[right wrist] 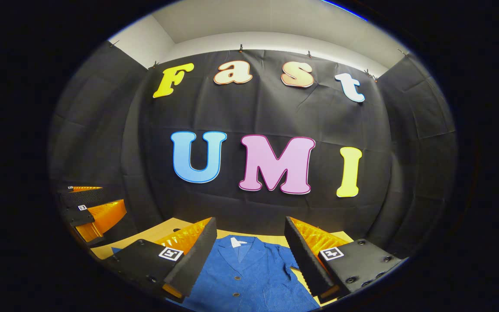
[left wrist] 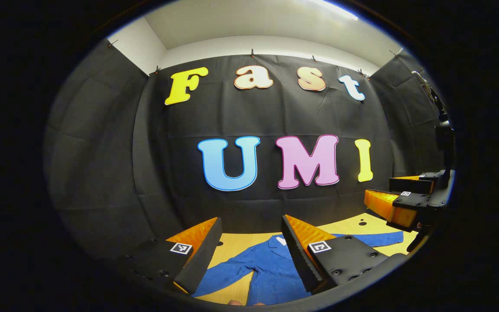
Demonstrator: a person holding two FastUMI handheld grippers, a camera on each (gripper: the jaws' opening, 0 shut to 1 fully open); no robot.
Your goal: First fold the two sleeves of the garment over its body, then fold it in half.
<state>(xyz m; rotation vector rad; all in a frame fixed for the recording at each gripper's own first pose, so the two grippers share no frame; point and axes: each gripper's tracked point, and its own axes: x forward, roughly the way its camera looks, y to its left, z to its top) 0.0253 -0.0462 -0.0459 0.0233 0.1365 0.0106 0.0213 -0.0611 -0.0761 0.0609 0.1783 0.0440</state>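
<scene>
A blue buttoned jacket (right wrist: 249, 275) lies flat on a yellow table (right wrist: 152, 234), collar toward the back wall. In the left gripper view the jacket (left wrist: 262, 271) shows one sleeve (left wrist: 221, 279) spread to the left and the other sleeve (left wrist: 377, 238) stretched to the right. My left gripper (left wrist: 251, 242) hovers open above the jacket's collar area, nothing between its fingers. My right gripper (right wrist: 249, 245) also hangs open above the jacket's chest. Each gripper appears at the edge of the other's view: the right gripper (left wrist: 399, 199) far right, the left gripper (right wrist: 87, 208) far left.
The black cloth wall closes the booth behind and on both sides of the table. A camera stand (left wrist: 442, 125) rises at the right edge of the left gripper view. Bare tabletop (left wrist: 232, 245) shows around the jacket.
</scene>
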